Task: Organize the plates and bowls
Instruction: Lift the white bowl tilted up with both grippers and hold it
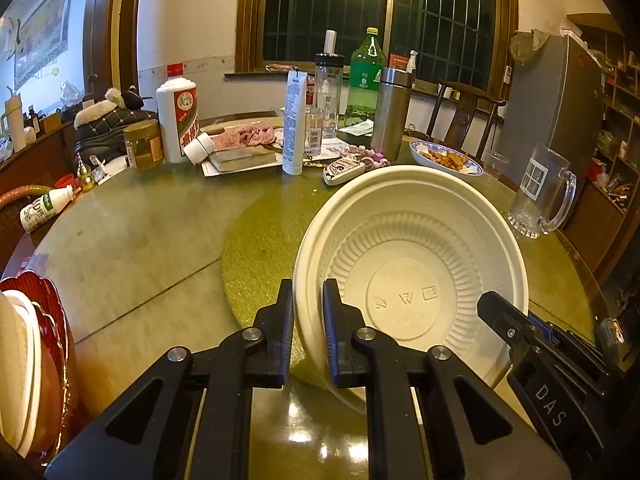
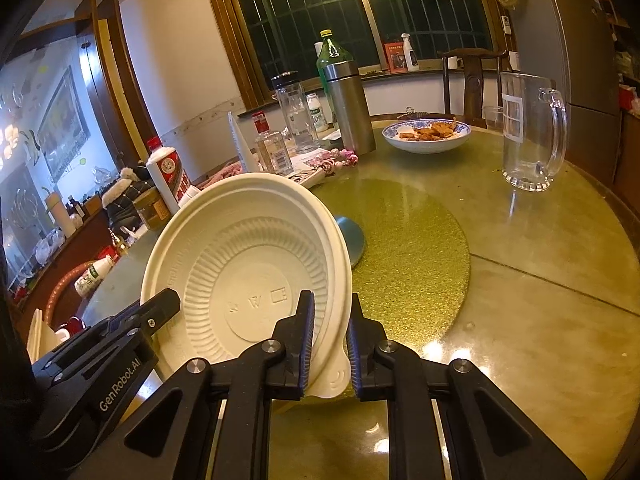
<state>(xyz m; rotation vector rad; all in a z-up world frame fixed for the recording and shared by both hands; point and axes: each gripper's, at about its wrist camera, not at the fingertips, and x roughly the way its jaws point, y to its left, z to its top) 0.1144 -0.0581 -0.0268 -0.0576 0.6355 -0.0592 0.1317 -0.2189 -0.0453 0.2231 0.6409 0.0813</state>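
A white disposable bowl is held tilted on edge above the green round mat, its ribbed inside and embossed base facing me. My left gripper is shut on the bowl's left rim. My right gripper is shut on the right rim of the same white bowl, where layered rims and a small tab show. In each wrist view the other gripper shows at the bowl's far side: the right gripper's finger and the left gripper's finger. A blue dish peeks out behind the bowl.
A red plate with white bowls stands at the near left edge. Farther back are a blue-patterned dish of fried food, a glass mug, a steel flask, bottles and clutter. A chair stands behind the round table.
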